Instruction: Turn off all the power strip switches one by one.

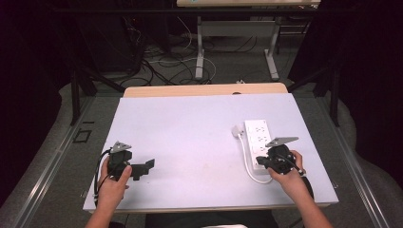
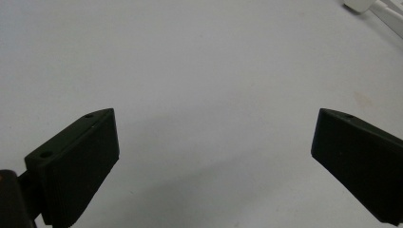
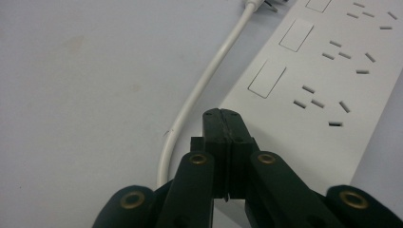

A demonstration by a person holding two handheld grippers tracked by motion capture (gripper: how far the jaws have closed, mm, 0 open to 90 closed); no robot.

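Observation:
A white power strip (image 1: 257,142) lies on the right side of the table, its white cable (image 1: 248,164) looping from its near end up to a white plug (image 1: 237,130) beside it. My right gripper (image 1: 261,160) is shut with nothing between its jaws, tips over the strip's near end. The right gripper view has the closed jaws (image 3: 222,116) touching or just above the power strip (image 3: 323,76), with the cable (image 3: 199,90) to their left. My left gripper (image 1: 147,166) rests at the table's left front, open and empty. Its wide-apart fingers (image 2: 81,161) frame bare tabletop.
The pale grey tabletop (image 1: 190,128) has a wooden strip along its far edge. Beyond it the floor holds tangled cables (image 1: 166,66) and the legs of another table (image 1: 237,42). Black frame posts stand at both sides.

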